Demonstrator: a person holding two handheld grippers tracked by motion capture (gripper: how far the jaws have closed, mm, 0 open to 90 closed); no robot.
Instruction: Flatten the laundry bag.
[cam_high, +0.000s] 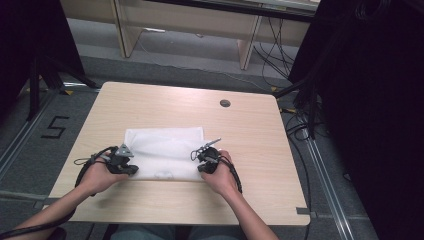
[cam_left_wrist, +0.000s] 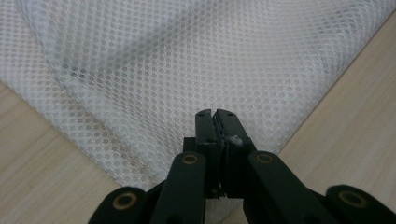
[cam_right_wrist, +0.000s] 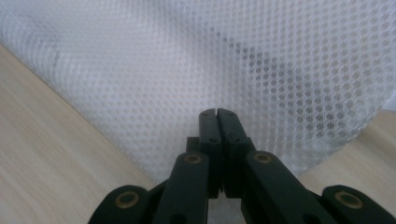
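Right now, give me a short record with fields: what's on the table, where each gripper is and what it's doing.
item: white mesh cloth, lying flat on the wooden table
left gripper: at the cloth's near left corner, jaws shut on the mesh, seen up close in the left gripper view
right gripper: at the cloth's near right corner, jaws shut on the mesh
hands: one behind each gripper, at the near edge
other: round dark hole in the tabletop beyond the cloth

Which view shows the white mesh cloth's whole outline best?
The high view: the white mesh cloth lies flat, all edges visible. The left gripper view and right gripper view show close-up weave near one corner.
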